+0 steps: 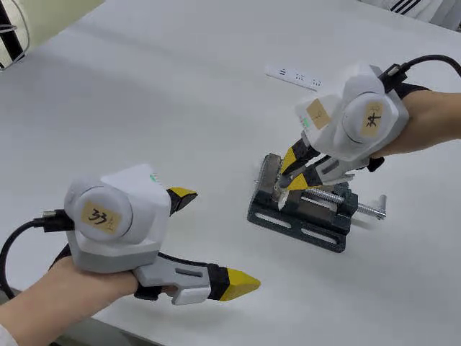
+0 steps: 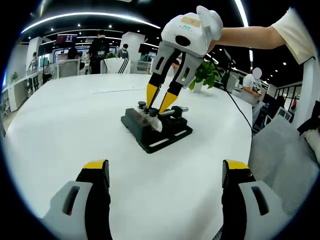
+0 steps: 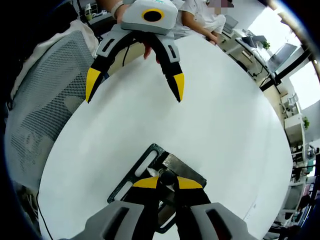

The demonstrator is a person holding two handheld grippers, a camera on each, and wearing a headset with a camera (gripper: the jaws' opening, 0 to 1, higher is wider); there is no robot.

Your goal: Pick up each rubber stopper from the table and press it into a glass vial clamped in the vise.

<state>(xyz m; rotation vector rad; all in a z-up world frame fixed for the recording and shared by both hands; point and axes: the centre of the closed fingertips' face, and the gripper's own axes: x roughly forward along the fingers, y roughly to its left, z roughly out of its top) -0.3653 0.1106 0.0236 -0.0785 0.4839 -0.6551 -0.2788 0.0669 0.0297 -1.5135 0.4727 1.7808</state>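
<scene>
The right gripper stands with its jaws drawn narrow. In its own view the yellow tips pinch a small dark round piece, which I take to be a rubber stopper. It hangs tips-down directly over the vise, close above the clamping gap. In the left gripper view something clear sits clamped there, most likely the glass vial. Whether the stopper already touches the vial's mouth cannot be told from these views.

The step in hand looks like seating the stopper. To do it well:
- **Line up first:** centre the stopper squarely over the mouth before loading it, with its axis in line with the vial's. A tilted plug will likely skid off the rim or cock sideways.
- **Press straight down:** push steadily rather than jabbing. The glass is held only by the vise faces, so a side load could chip it or rock it loose.
- **Release late:** open only once the plug sits level, so that it does not spring out.

The left gripper is spread wide and empty, low over the white table and well apart from the vise. It could steady the vise base if the press makes it slide.
</scene>
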